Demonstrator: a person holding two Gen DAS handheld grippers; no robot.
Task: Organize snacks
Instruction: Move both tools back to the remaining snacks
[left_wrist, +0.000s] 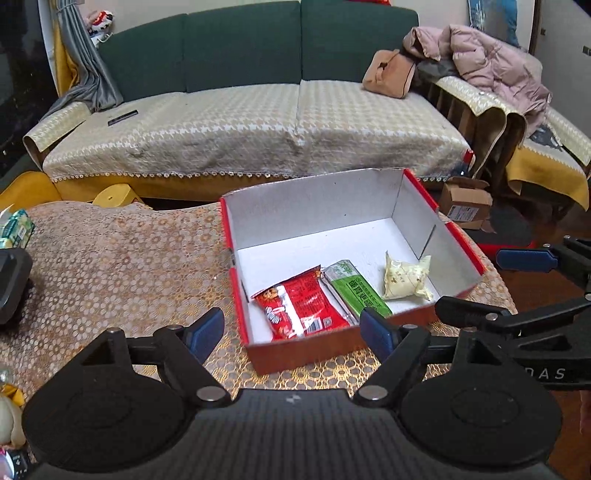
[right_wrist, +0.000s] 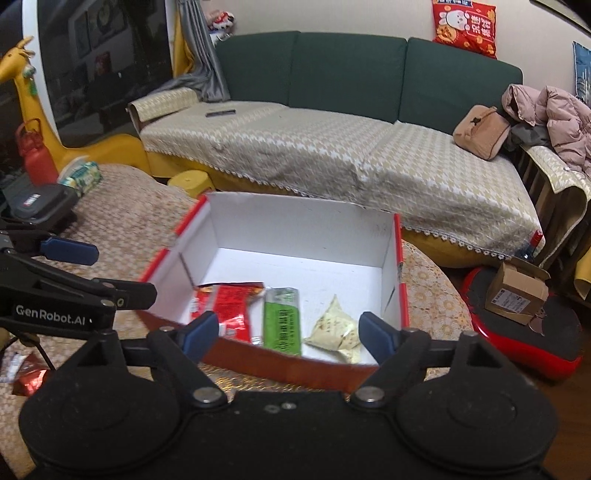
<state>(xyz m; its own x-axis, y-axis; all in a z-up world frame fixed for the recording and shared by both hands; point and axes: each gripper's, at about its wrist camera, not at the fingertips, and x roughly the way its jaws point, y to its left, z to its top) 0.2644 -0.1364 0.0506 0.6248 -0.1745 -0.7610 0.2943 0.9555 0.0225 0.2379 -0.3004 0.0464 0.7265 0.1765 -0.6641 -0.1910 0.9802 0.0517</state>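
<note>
Big green sofa (left_wrist: 243, 48) across the back, patterned cover over its seat, a pink puffer jacket (left_wrist: 491, 62) heaped on its right end with a tan bag (left_wrist: 389, 74) beside it. In front, the table under a gold lace cloth (left_wrist: 122, 266), and on it the red box (left_wrist: 373, 199) with its white inside, open at the top. Down on the floor to the right, a small cardboard carton (right_wrist: 517, 291) sits on a red and black platform.

Three snacks lie in the near part of the box, side by side: the red packet (left_wrist: 299, 306) at the left, the green bar (left_wrist: 356, 288) touching its right edge, and the pale yellow wrapped snack (left_wrist: 404, 278) a little apart toward the right wall.

Left gripper (left_wrist: 293, 330) hangs over the near edge of the box, blue pads spread wide, nothing between them. Right gripper (right_wrist: 288, 330) likewise above the near wall, jaws wide apart and empty, with the yellow snack lying in the box just inside its right pad
</note>
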